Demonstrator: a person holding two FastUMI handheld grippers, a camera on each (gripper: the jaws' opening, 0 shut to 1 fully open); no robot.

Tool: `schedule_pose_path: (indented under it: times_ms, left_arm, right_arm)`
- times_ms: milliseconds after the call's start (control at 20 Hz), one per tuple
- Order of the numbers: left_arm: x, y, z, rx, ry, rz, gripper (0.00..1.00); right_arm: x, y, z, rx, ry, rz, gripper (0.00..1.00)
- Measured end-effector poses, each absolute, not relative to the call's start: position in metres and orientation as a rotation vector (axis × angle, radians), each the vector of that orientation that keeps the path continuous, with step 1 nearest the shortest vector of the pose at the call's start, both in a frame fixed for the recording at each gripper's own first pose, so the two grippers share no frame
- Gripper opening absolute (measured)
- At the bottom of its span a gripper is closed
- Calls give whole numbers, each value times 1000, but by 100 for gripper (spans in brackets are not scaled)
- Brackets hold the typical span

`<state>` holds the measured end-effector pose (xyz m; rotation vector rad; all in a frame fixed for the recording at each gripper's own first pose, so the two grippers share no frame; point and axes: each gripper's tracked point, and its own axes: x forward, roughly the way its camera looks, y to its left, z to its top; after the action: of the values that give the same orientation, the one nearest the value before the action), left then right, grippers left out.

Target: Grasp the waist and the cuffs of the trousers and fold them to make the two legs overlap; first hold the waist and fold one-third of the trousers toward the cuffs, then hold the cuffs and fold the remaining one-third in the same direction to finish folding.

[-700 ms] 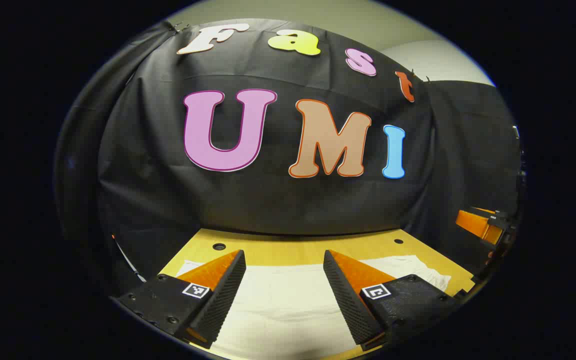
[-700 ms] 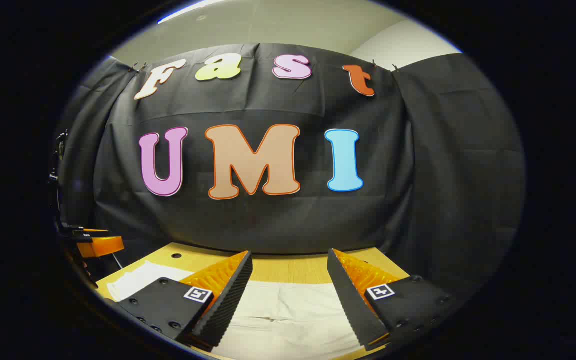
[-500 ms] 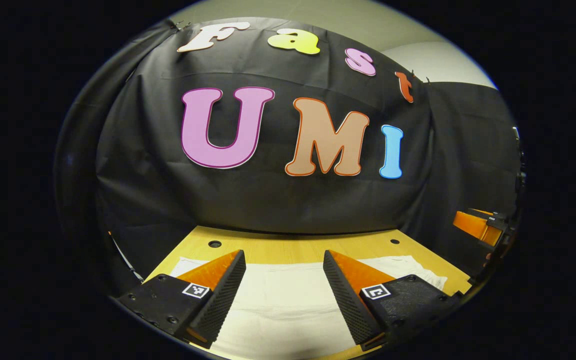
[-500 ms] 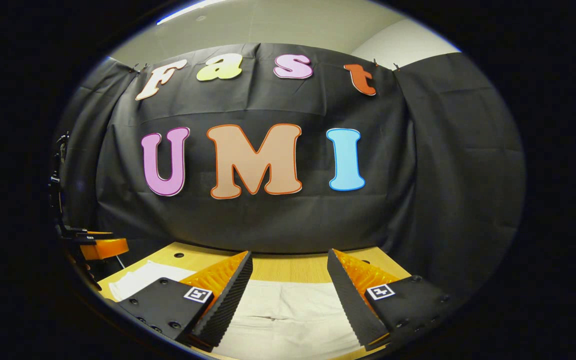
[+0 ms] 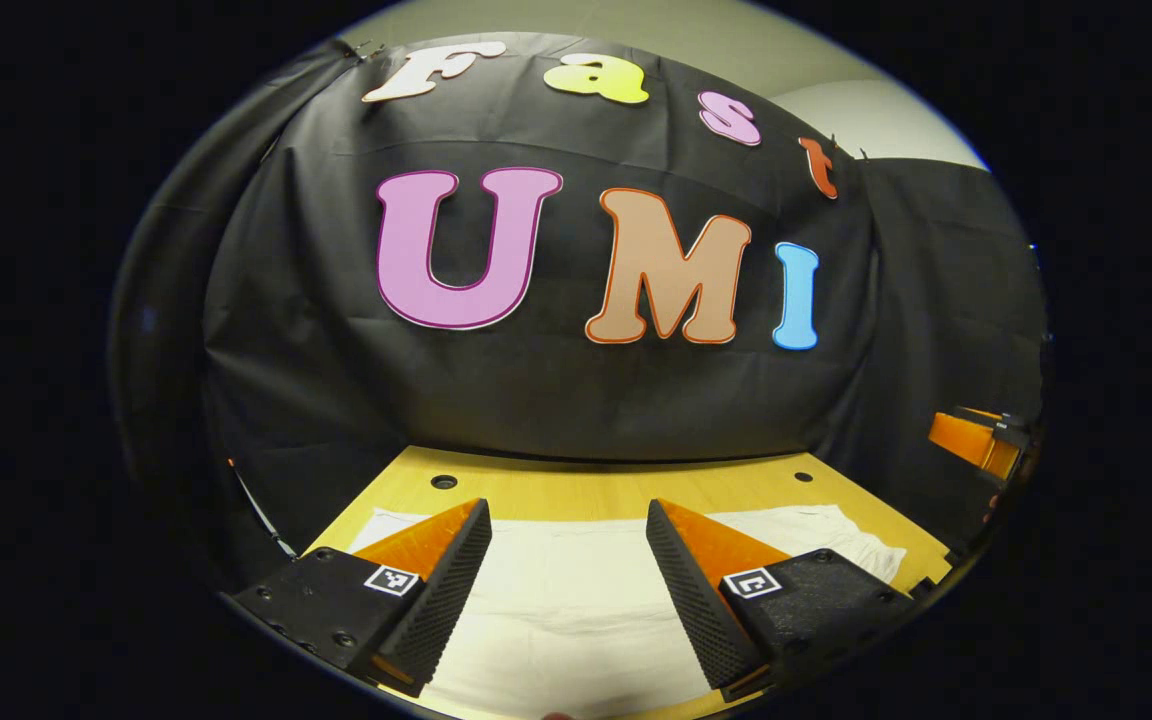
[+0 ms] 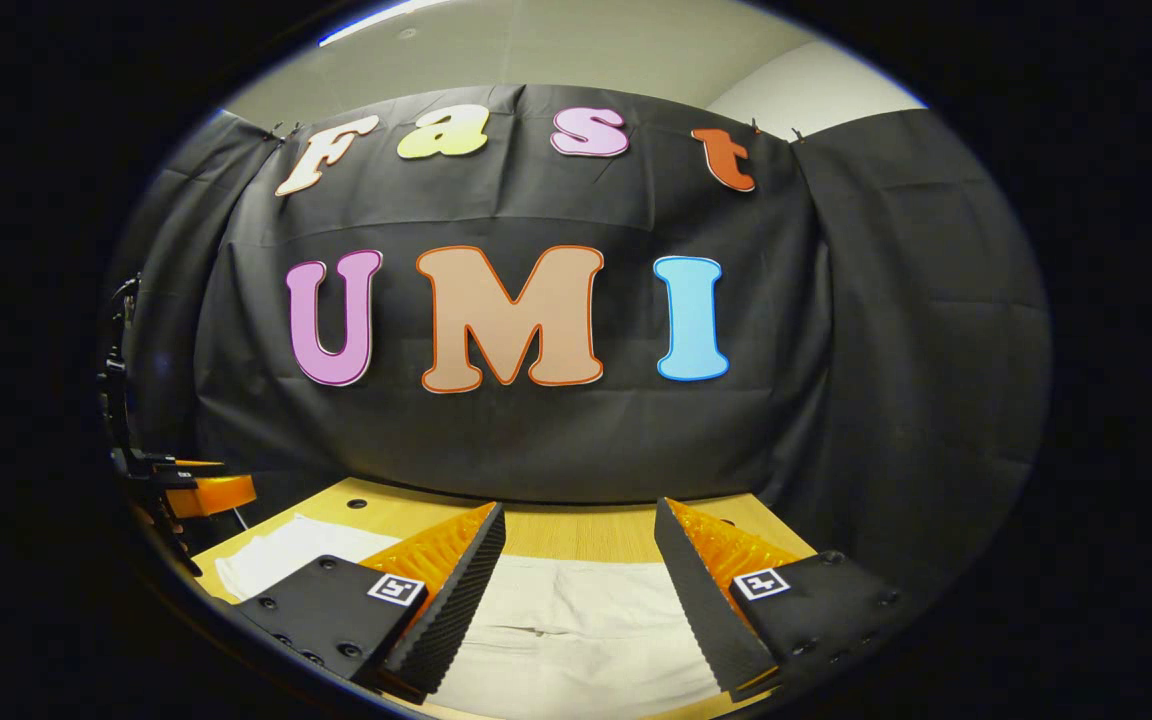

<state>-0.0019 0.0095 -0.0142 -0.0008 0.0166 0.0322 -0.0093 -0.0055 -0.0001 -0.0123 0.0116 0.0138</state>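
Note:
Cream-white trousers (image 5: pixel 566 600) lie flat across a wooden table (image 5: pixel 576 490); in the right gripper view the same trousers (image 6: pixel 576 620) spread below the fingers. My left gripper (image 5: pixel 568 585) hovers above the cloth, open, nothing between its fingers. My right gripper (image 6: pixel 578 595) is likewise open above the trousers. The right gripper's body appears at the far right edge of the left gripper view (image 5: pixel 976 440), and the left gripper's body at the far left edge of the right gripper view (image 6: pixel 201 490). I cannot tell which end of the trousers is the waist.
The table's far edge (image 6: pixel 536 500) meets the black cloth wall (image 6: pixel 556 440) just behind the trousers. Small dark holes (image 5: pixel 443 482) mark the tabletop near that edge. A strip of bare wood (image 5: pixel 626 495) runs between cloth and wall.
Both views shifted only slightly; the left gripper's view drifted a little to the left and back. Both grippers stayed open above the trousers.

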Motion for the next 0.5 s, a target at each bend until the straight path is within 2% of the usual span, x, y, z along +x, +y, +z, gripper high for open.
schedule_pose_path:
  times_ms: [250, 500]
  left_arm:
    - [-4, 9, -28, 15, 52, -22, 94]
    - [-10, 9, -63, 106, 181, -186, 94]
  right_arm:
    - [-11, -4, -10, -30, 34, 14, 94]
    - [-15, -1, -16, -40, 51, 24, 96]
